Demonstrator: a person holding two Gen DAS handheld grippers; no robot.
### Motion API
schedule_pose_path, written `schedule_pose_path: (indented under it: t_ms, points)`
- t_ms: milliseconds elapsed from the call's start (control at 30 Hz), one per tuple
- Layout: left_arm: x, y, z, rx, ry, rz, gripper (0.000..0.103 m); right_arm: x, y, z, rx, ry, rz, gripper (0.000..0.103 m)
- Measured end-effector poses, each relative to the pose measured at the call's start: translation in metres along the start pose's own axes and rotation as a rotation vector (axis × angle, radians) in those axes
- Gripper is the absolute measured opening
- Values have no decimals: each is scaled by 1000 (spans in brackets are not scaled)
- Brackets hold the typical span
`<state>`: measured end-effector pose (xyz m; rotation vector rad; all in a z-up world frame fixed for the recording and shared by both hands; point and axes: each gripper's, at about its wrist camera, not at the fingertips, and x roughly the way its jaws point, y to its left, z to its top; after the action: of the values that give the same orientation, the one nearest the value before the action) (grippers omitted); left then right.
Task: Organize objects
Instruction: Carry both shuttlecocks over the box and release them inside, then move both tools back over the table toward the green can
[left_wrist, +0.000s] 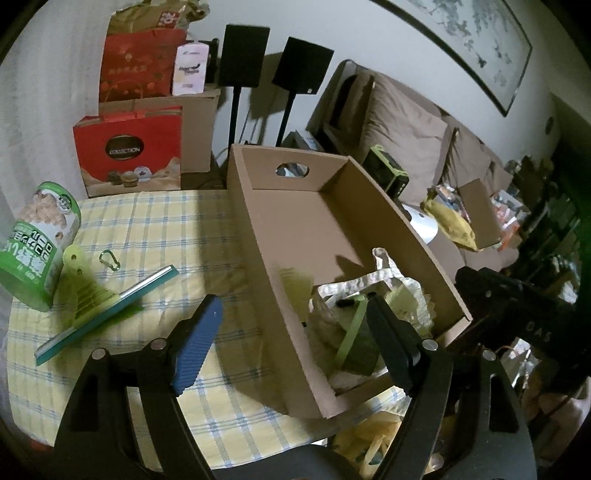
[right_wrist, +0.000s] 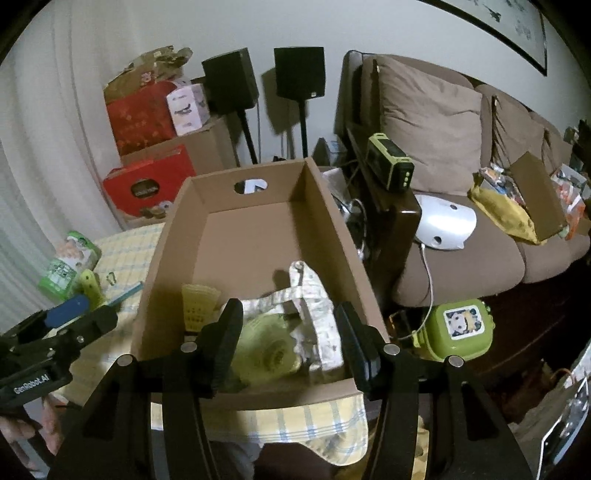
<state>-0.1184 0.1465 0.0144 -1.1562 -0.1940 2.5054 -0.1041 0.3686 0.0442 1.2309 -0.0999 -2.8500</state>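
Item: cardboard box (right_wrist: 258, 236), on the table (left_wrist: 155, 221) with checked cloth; holds a patterned bag (right_wrist: 314, 317), a yellow-green bundle (right_wrist: 266, 350) and a shuttlecock (right_wrist: 197, 302) at its near end.

Left gripper (left_wrist: 295, 343): spread wide, empty, poised above the box's near left wall.

Right gripper (right_wrist: 291, 347): released, empty, hovering over the bag and bundle.

Outstanding: squeegee (left_wrist: 107, 306), green canister (left_wrist: 38, 243), carabiner (left_wrist: 110, 259), on the cloth at 9 to 10 o'clock of the left gripper, well apart.

Handling advice: swing the left gripper over, close across the squeegee's handle, lift level.
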Motion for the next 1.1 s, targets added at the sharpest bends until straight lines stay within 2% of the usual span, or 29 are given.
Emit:
schedule_pose_path:
  t_ms: [167, 233, 333, 400, 533, 833, 900, 1100]
  points:
    - [-12, 2, -3, 23, -28, 27, 78, -4, 12, 0, -17, -12, 24, 55]
    - [-16, 5, -3, 26, -40, 38, 85, -5, 19, 0, -27, -20, 31, 57]
    - [-25, 11, -3, 30, -69, 59, 94, -7, 30, 0, -42, -31, 43, 63]
    - [-29, 14, -3, 33, -79, 78, 94, -6, 37, 0, -53, -31, 53, 72]
    - [-36, 26, -3, 29, -89, 102, 100, -5, 53, 1, -81, -35, 72, 80]
    - [-54, 53, -4, 24, -110, 177, 101, -1, 82, 4, -98, -43, 121, 92]
    - [-56, 59, -4, 19, -103, 180, 101, 1, 90, 4, -109, -38, 130, 103]
    - [-60, 79, -4, -12, -79, 208, 102, 6, 116, 5, -148, -36, 142, 102]
